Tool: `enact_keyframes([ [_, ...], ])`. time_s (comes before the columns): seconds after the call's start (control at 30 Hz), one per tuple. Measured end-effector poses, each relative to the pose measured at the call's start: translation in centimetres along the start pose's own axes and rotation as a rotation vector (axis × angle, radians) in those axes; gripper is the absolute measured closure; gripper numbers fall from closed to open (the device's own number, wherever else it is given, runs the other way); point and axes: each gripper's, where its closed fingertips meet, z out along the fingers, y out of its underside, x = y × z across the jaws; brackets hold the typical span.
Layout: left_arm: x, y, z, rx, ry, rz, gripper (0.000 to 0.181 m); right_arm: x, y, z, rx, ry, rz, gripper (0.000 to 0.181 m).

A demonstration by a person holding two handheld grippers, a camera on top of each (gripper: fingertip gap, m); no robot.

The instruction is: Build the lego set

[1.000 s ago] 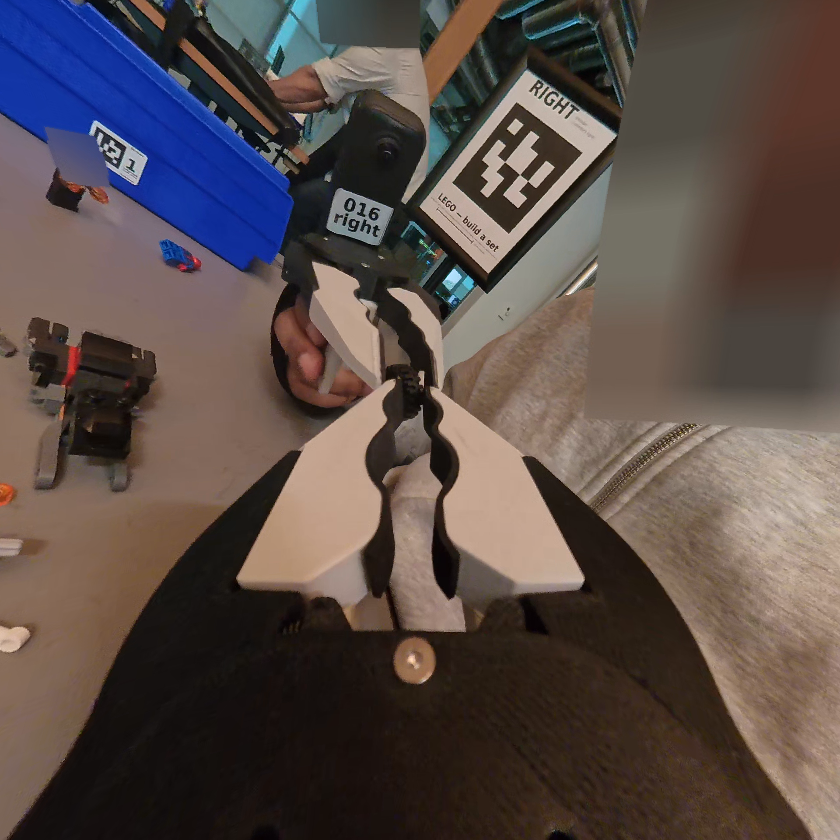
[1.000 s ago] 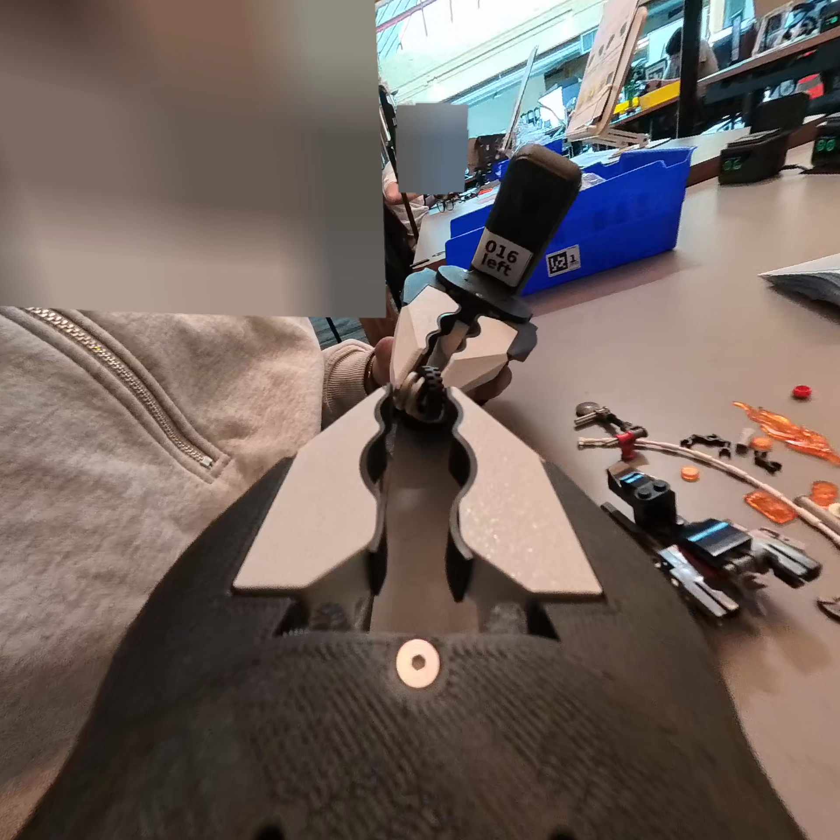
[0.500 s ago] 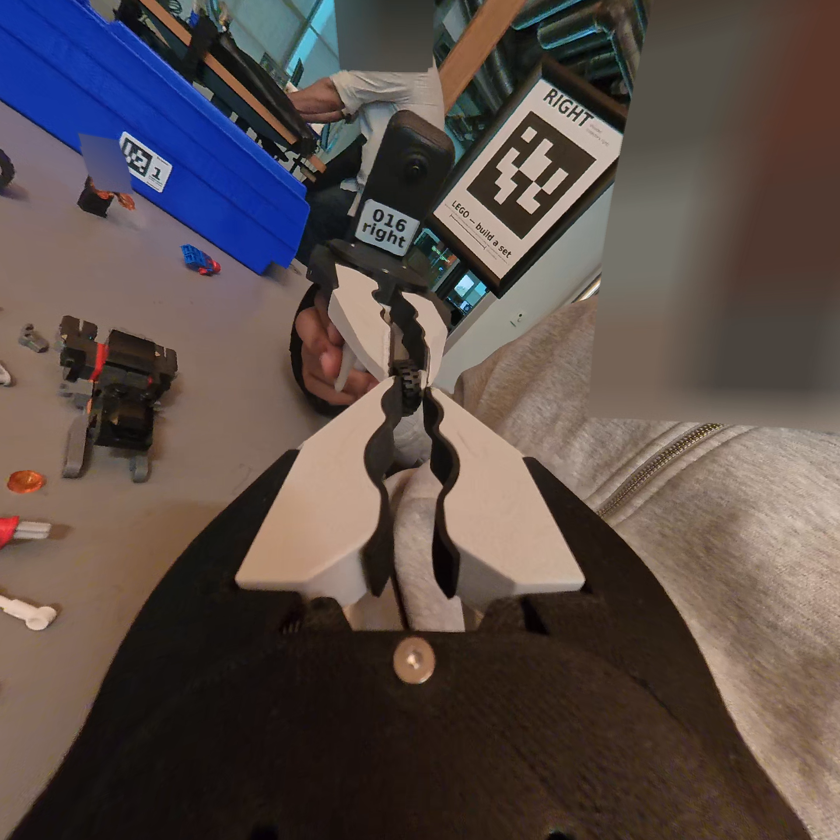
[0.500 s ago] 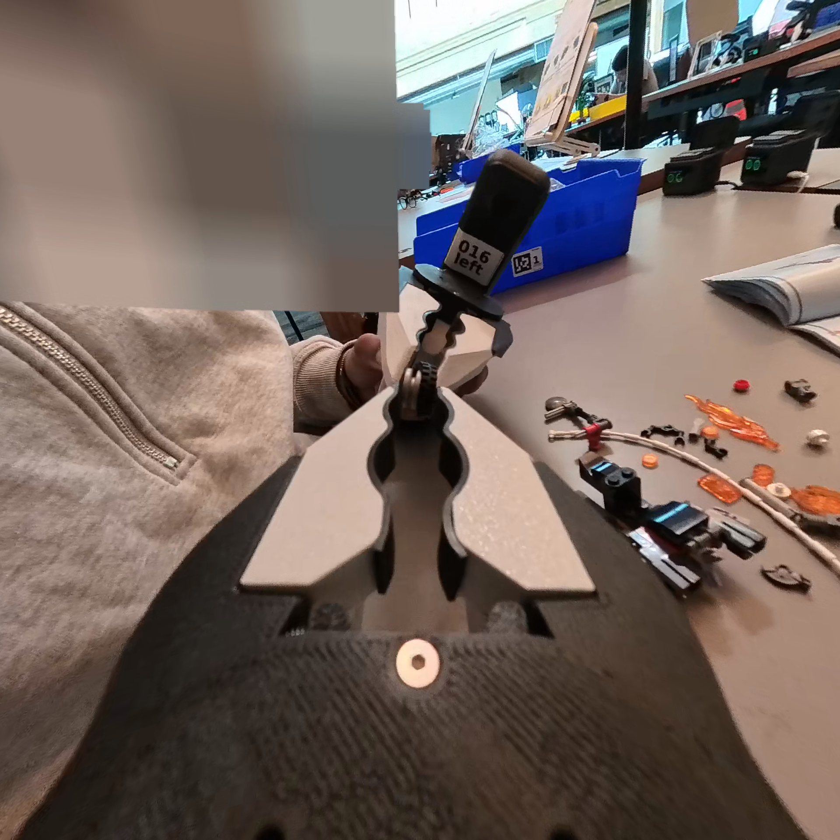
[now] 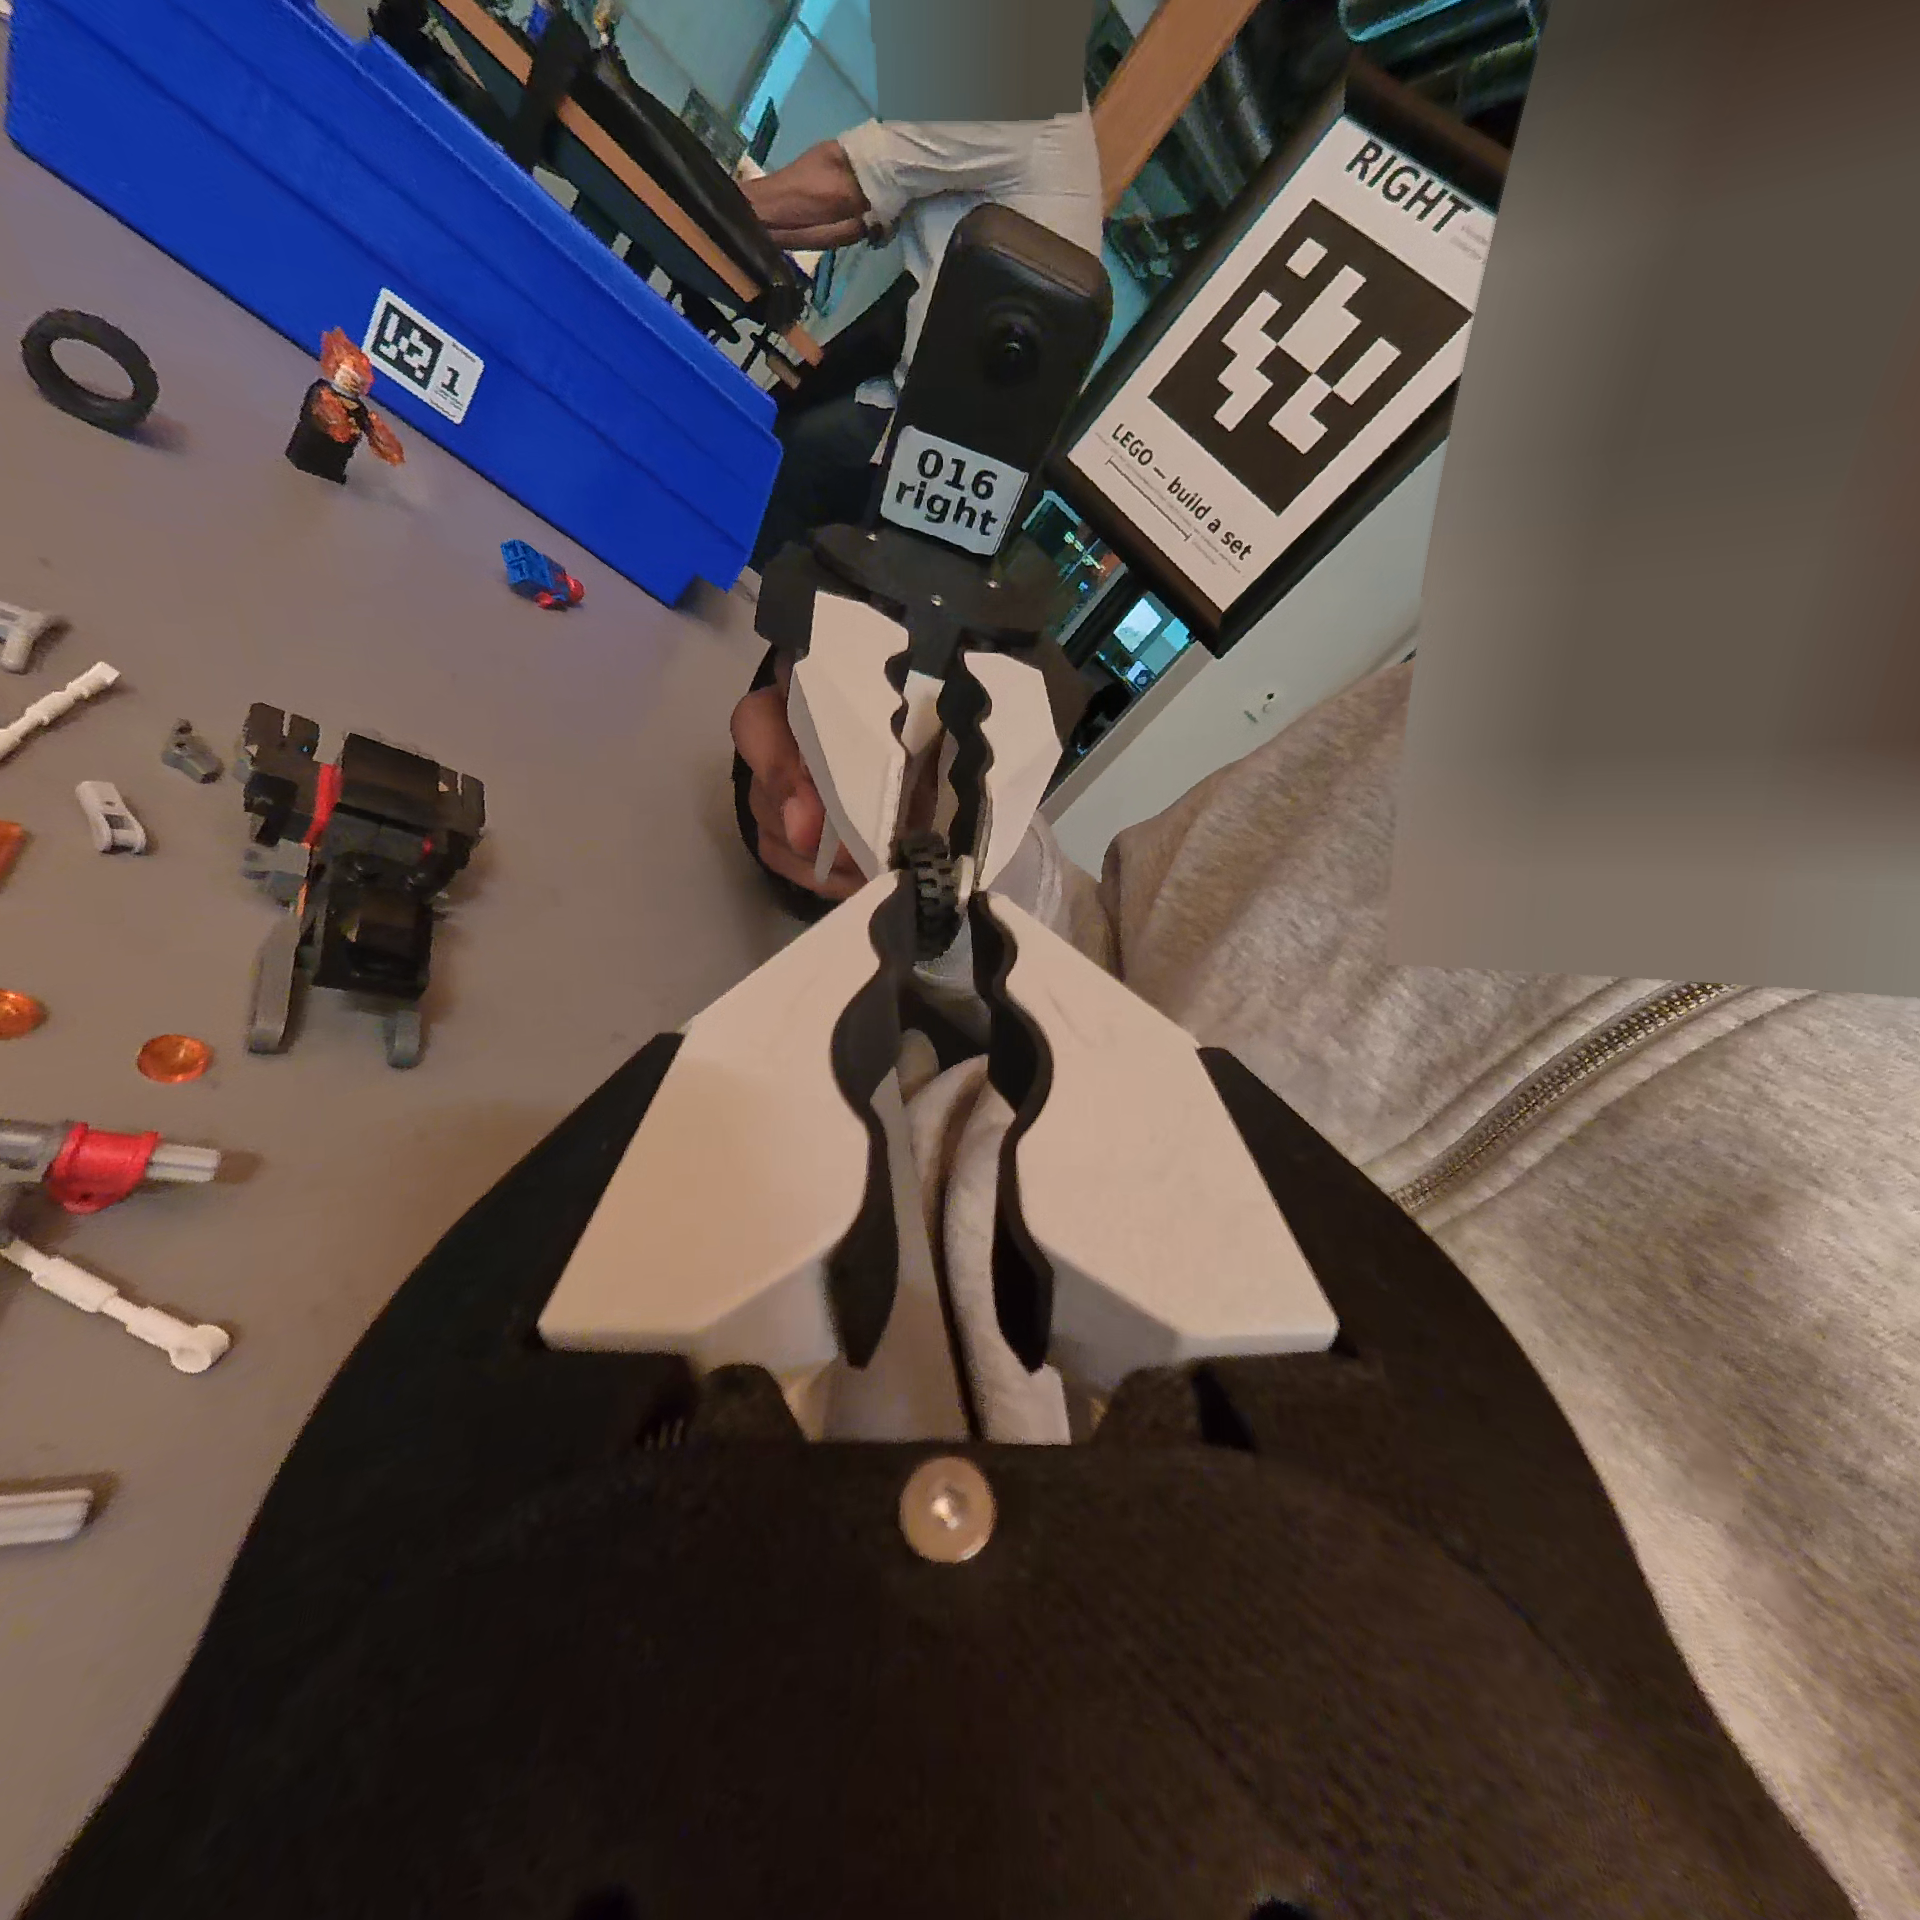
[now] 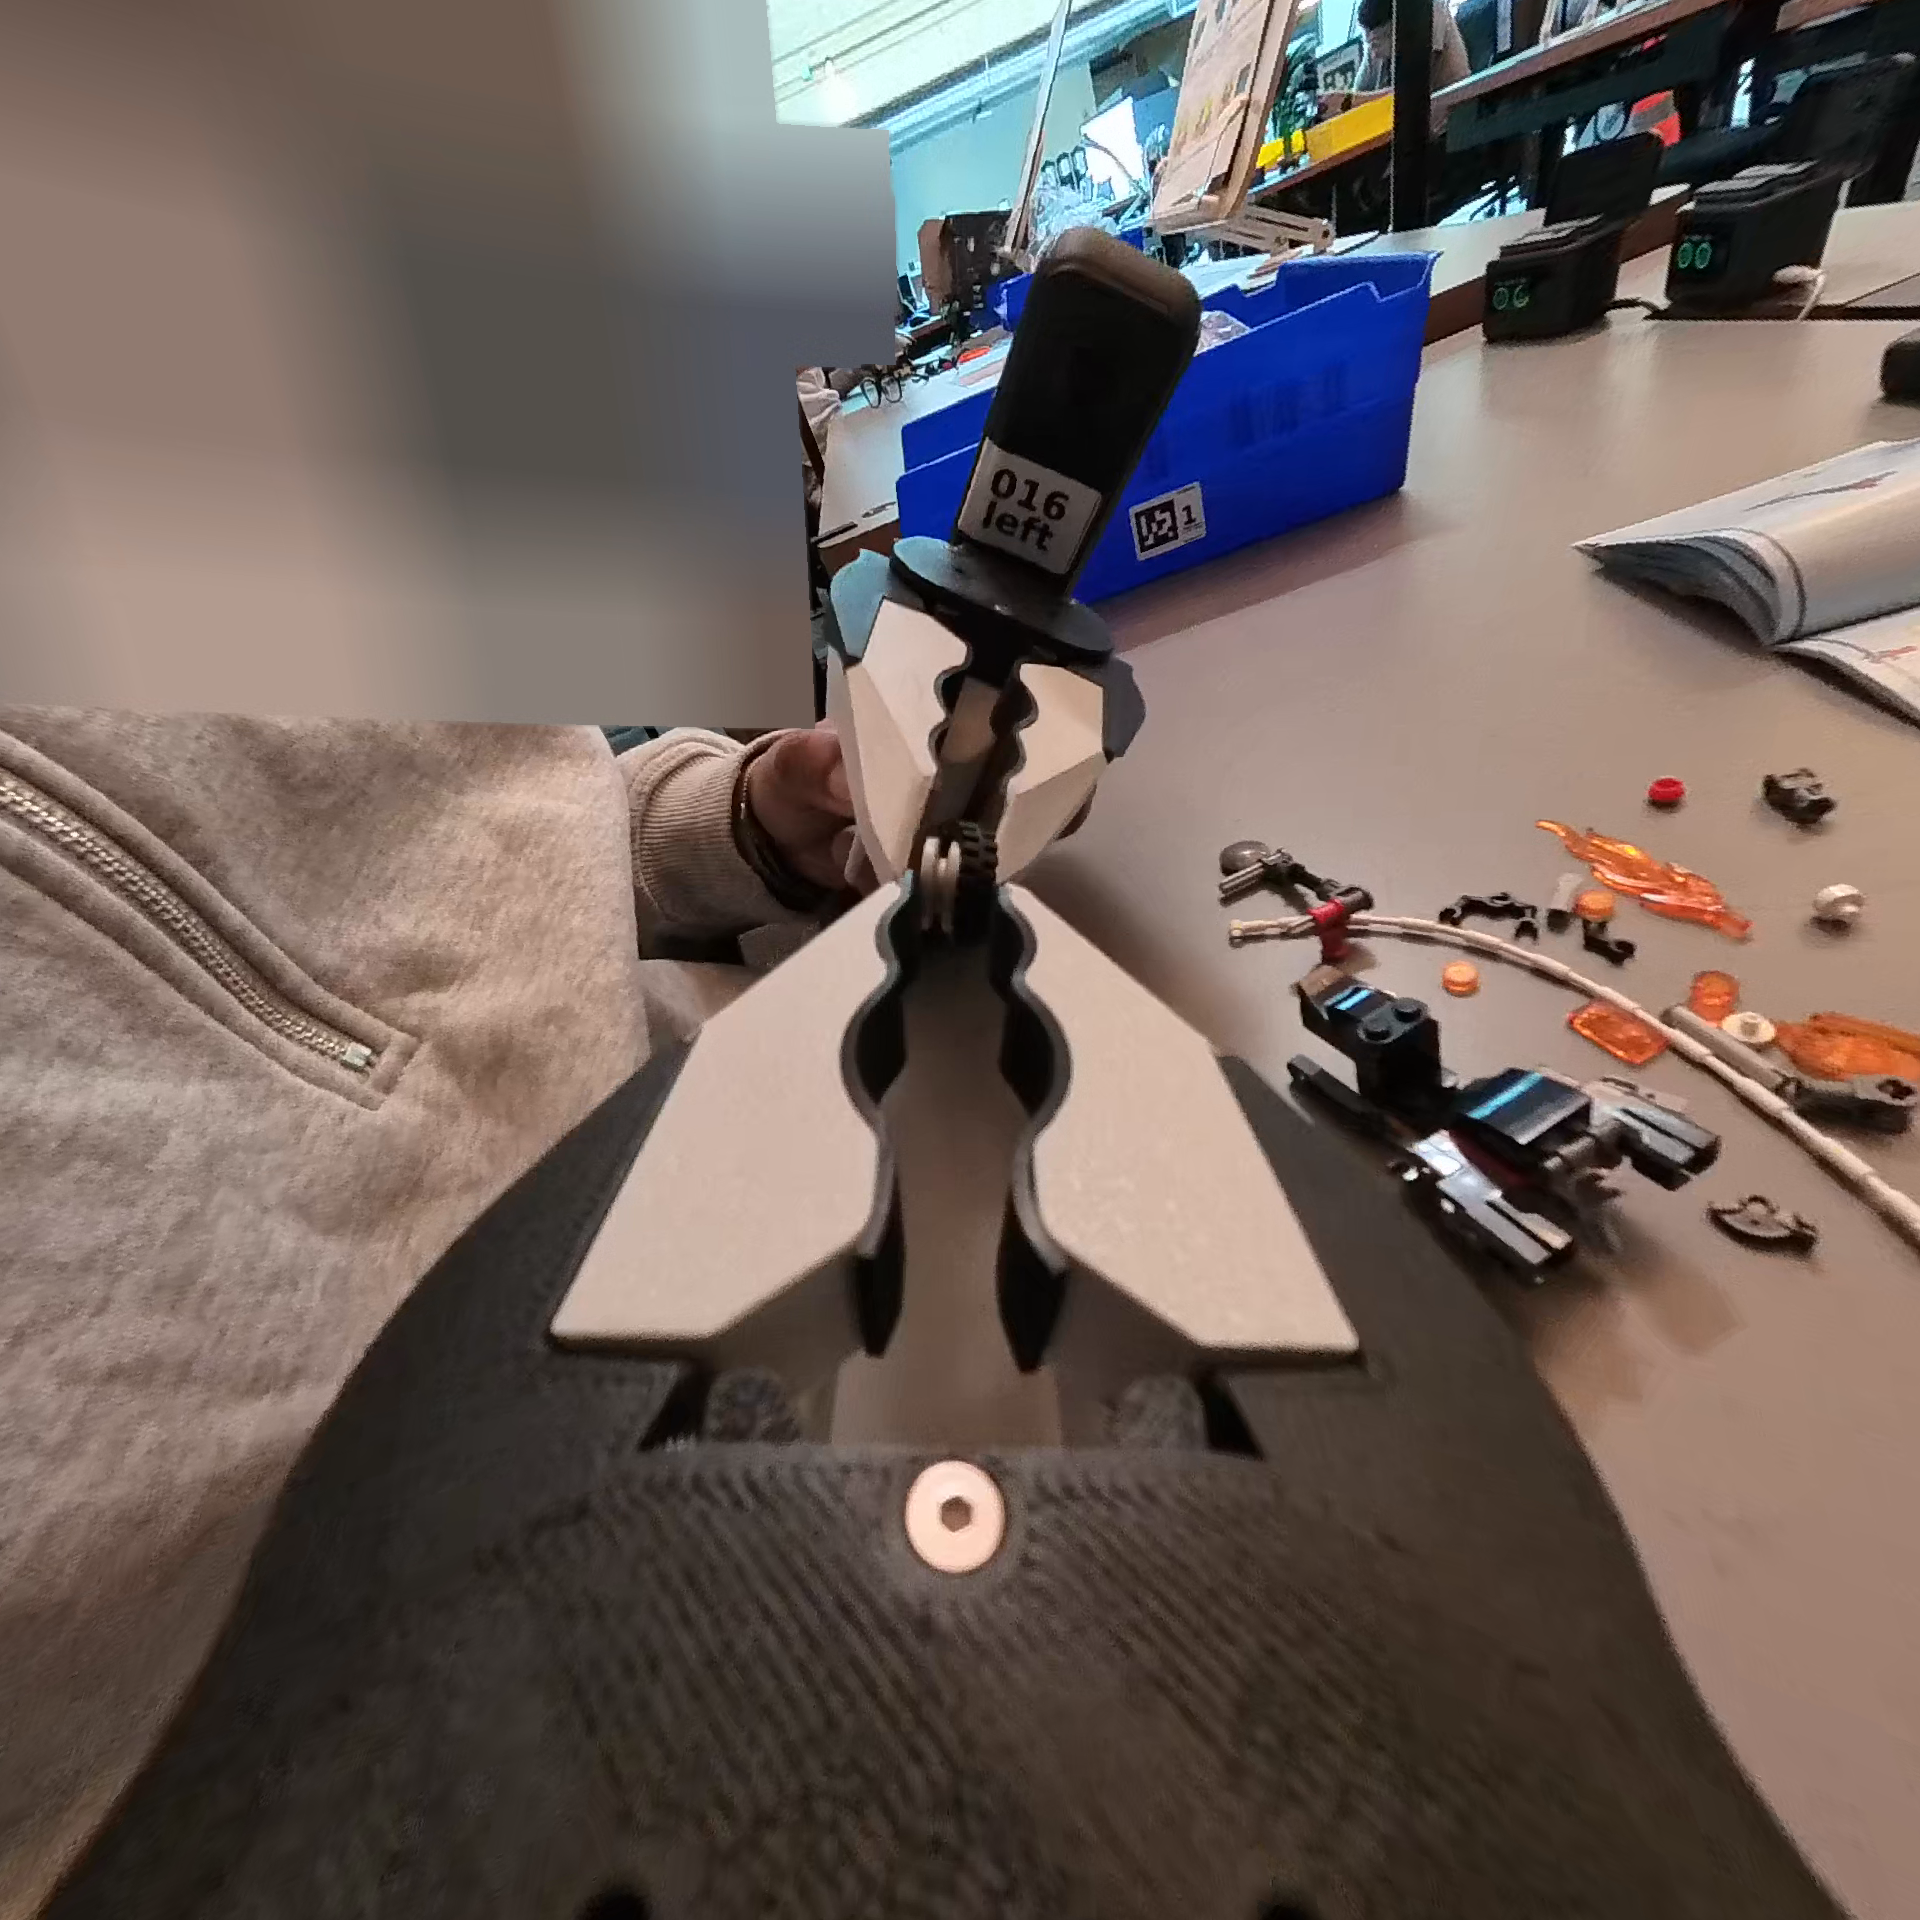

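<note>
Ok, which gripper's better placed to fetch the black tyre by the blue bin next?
Left, probably: the black tyre shows only in its view. But left gripper grips the toothed wheel, right gripper the white piece, so release first.

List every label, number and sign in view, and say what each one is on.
I won't quote writing; its bearers:
White sticker on the right gripper camera.
White label on the left gripper camera.
Framed sign with a black-and-white marker.
Marker sticker on the blue bin.
Booklet: print too small.
</note>
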Motion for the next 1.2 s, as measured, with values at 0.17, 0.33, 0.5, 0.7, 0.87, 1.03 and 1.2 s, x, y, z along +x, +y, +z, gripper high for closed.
enact_keyframes([
  [0.17,-0.1,0.1,0.1,-0.006,-0.007,-0.002,0.176,0.1,0.1,-0.1,-0.007,0.009,-0.003,0.17],
  [0.33,-0.2,0.1,0.3,-0.002,-0.01,-0.007,0.175,0.2,0.1,-0.3,-0.005,0.02,-0.014,0.17],
  [0.5,-1.2,0.0,0.2,0.008,-0.077,-0.008,0.165,0.7,0.2,-0.5,-0.012,0.059,-0.031,0.17],
  [0.7,-1.2,-0.2,0.2,0.018,-0.084,0.004,0.161,0.6,0.4,-0.7,-0.03,0.066,-0.054,0.17],
  [0.87,-1.0,0.1,0.5,-0.006,-0.089,0.029,0.168,0.5,0.9,-0.4,-0.062,0.069,-0.068,0.17],
  [1.03,-0.7,0.1,0.4,0.0,-0.074,0.046,0.173,0.4,0.6,-0.5,-0.041,0.061,-0.055,0.17],
  [1.2,-0.5,0.2,0.4,-0.003,-0.069,0.058,0.175,0.3,0.7,-0.3,-0.046,0.044,-0.023,0.17],
])
